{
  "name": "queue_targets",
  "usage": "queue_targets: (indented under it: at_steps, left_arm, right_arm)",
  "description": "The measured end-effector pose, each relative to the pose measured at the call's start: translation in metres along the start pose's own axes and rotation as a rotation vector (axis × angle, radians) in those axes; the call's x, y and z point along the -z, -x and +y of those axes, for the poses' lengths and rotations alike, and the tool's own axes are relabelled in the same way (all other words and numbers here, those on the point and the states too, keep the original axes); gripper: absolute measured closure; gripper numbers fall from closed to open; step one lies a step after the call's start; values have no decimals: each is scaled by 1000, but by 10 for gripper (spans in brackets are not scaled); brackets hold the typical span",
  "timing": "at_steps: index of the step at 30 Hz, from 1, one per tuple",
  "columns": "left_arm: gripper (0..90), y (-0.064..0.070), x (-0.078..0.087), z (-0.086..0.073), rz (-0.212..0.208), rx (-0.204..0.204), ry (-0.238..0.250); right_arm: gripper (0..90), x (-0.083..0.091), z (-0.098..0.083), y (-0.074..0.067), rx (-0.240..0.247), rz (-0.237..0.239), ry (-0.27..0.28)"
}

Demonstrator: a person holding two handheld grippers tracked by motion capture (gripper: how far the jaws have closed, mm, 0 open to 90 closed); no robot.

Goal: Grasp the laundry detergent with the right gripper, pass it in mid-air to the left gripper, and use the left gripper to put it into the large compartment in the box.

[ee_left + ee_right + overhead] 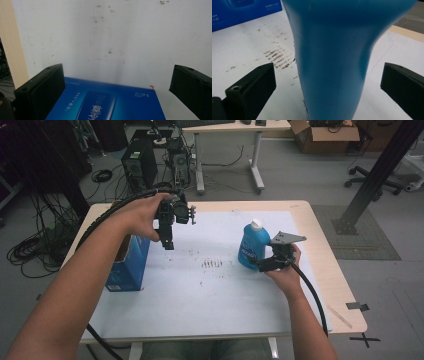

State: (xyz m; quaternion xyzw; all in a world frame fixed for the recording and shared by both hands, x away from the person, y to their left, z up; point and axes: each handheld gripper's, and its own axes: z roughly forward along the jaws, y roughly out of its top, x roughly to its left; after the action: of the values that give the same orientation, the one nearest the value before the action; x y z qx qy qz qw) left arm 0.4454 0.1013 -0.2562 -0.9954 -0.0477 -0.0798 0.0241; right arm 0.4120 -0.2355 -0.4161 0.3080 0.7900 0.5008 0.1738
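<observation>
Nearest the person, the right tongs sit low on the right half of the surface, their jaws spread wide on either side of the blue bottle without touching it. In the right gripper view the bottle's plain blue side stands upright between the two black jaws with a clear gap to each. From above the bottle has a white cap and a label on its front, too small to read. It stands on the white sheet that covers most of the surface, just right of a patch of brown scuff marks.

Farther out on the left, the left tongs are held above the surface, pointing down, jaws also spread and holding nothing. Just beside and below them stands the blue box, open at the top, near the left edge of the sheet. In the left gripper view a face of the box lies between the jaws, printed with a bottle picture, blurred characters seen upside down, and a small line that seems to read "5.0" beside other marks I cannot make out.

Beyond the surface, computer towers and loose cables sit on the floor.
</observation>
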Motion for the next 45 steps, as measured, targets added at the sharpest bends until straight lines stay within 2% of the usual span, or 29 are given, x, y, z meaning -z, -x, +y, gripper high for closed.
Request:
queue_targets:
  at_steps: [1,5,12,17,27,35,45]
  left_arm:
    - [2,0,0,-1,0,1,5]
    - [2,0,0,-3,-1,5,7]
    - [2,-1,0,-7,-2,9,8]
    - [2,-1,-2,-9,0,12,7]
    - [3,0,-3,-10,2,13,6]
    - [3,-2,-2,-11,3,15,11]
    - [4,-1,-4,-8,4,10,4]
  right_arm:
    - [0,-2,-1,1,-14,4,15]
    - [0,-6,-3,0,-17,4,37]
    - [3,-10,-4,0,-23,2,53]
    - [18,-12,-6,-1,-29,-16,68]
    - [46,-17,-8,-3,-16,-41,69]
    - [98,-18,-8,-3,-15,-40,93]
    - [125,-22,-11,-4,-23,-43,92]
